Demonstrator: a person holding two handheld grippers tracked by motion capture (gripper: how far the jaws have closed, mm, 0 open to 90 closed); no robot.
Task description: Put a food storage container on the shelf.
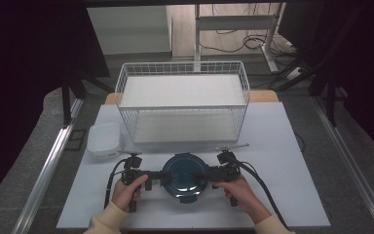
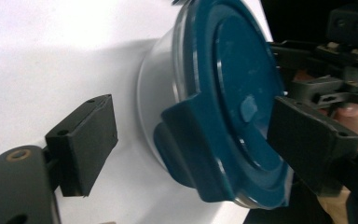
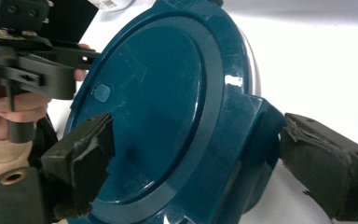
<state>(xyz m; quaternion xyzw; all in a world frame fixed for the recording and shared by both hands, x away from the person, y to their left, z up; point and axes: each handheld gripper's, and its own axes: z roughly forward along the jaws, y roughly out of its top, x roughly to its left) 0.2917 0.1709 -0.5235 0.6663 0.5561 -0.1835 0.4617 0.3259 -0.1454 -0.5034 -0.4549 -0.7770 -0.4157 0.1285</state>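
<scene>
White table (image 1: 282,146), rack (image 1: 182,100) at 12 | my left tongs (image 1: 157,177) and right tongs (image 1: 200,176) gape around container (image 1: 182,176) latches at 9 and 3 | next: pinch latches

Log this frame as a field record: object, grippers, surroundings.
object: round container with teal lid, lid on, near edge of white table
left gripper: open, jaws either side of a lid latch tab
right gripper: open, jaws straddling the opposite tab
behind: white wire basket, two tiers
left of basket: white lidded box
</scene>
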